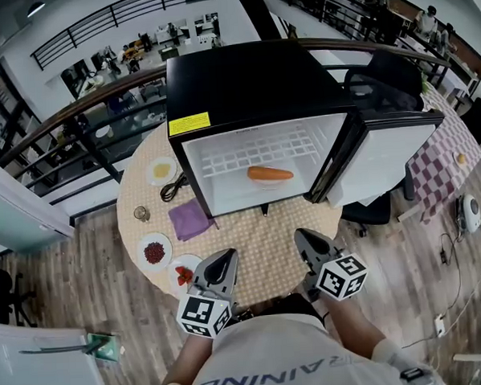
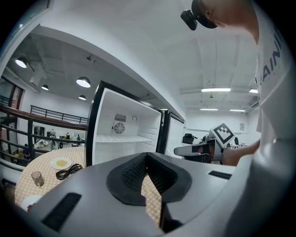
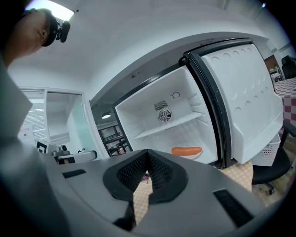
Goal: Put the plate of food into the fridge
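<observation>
The black mini fridge [image 1: 243, 83] stands open on the round table [image 1: 267, 242]. On its white floor sits the plate [image 3: 194, 157] with an orange sausage [image 1: 269, 175] [image 3: 187, 151] on it, under the wire shelf. Both grippers hover over the table's near edge, well in front of the fridge and apart from the plate. My left gripper [image 1: 228, 255] [image 2: 147, 158] is shut with nothing in it. My right gripper [image 1: 301, 235] [image 3: 147, 156] is shut and empty too, and points at the fridge opening.
The fridge door [image 1: 387, 160] swings out to the right. Left of the fridge lie a purple cloth [image 1: 190, 218], a black cable [image 1: 173, 188], a small glass [image 1: 141, 213] and three small plates of food [image 1: 154, 252]. An office chair [image 1: 379, 84] stands behind the door.
</observation>
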Demonstrator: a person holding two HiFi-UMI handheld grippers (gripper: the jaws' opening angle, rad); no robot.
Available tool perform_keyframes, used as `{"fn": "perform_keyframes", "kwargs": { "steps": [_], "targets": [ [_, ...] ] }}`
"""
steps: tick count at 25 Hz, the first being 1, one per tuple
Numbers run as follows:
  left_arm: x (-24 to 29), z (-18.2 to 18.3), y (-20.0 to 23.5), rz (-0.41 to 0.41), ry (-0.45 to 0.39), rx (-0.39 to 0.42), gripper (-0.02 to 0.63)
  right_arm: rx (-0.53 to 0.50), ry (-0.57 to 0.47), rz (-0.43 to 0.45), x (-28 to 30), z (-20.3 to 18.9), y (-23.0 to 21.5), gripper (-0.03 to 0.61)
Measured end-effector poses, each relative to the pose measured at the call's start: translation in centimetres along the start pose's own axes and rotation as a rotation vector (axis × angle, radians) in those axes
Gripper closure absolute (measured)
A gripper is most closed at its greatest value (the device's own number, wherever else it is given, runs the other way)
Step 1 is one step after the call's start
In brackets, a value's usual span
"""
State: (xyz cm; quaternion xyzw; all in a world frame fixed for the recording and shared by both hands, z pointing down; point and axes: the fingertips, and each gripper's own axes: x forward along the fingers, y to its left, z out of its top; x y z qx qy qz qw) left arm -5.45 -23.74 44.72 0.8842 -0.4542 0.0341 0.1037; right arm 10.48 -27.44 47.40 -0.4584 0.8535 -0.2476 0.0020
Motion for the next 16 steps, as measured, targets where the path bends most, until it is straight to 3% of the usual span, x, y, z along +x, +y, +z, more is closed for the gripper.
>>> {"fn": "perform_keyframes", "kwargs": {
  "steps": [16],
  "targets": [
    [-0.5,-0.4,0.5,0.009,0.007,0.001,0.604,-0.005,0.042,0.022,1.0,-1.3,0.5,0.557]
  ]
}}
